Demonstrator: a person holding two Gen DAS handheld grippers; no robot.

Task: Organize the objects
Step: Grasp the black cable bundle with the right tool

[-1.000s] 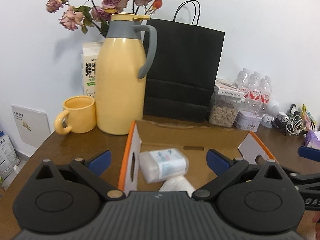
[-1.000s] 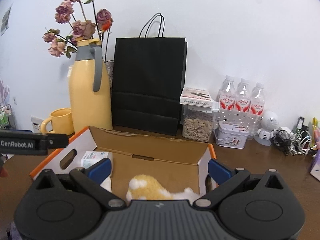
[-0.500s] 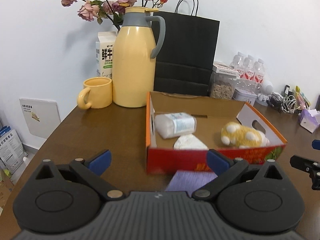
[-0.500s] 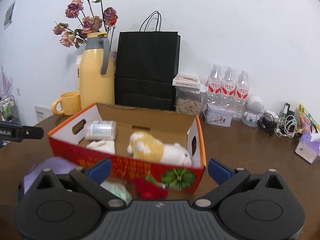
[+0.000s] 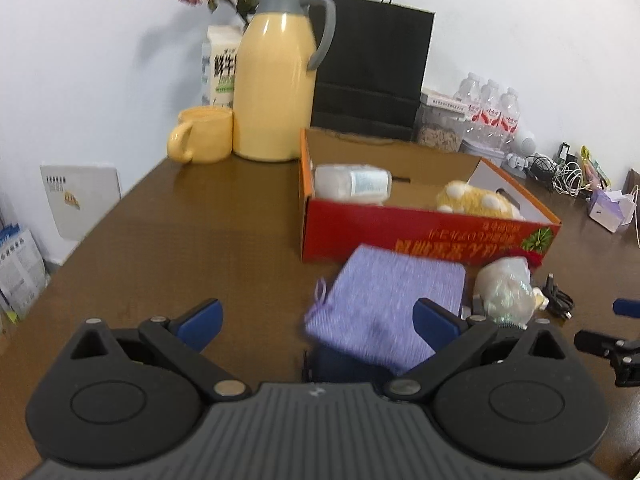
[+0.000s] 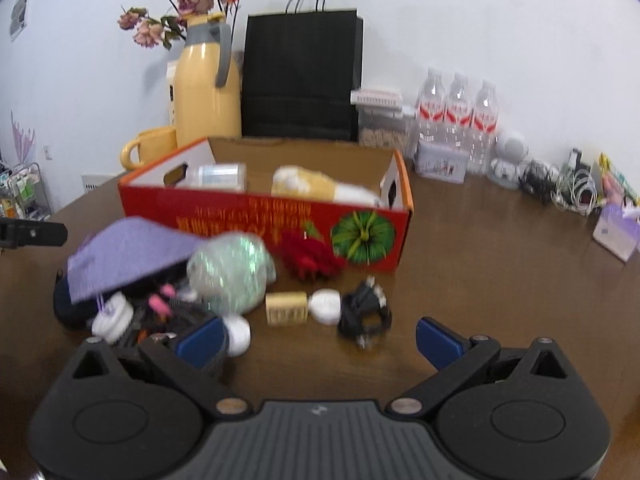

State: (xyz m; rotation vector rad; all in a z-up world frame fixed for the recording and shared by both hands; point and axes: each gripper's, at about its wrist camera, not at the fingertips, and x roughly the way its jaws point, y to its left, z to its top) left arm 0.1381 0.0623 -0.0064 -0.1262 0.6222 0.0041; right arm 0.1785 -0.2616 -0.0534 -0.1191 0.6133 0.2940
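On the red box (image 6: 280,216) gold lettering blurs unreadable; both grippers (image 5: 316,318) (image 6: 318,338) gape, empty.

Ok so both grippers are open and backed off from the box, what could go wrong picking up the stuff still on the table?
The purple cloth drapes over a pile of small items, so a grab there may snag several at once. The small white round piece, wooden block and black cable lie packed together; the right gripper could knock one aside. The red box stands close behind, leaving little room.
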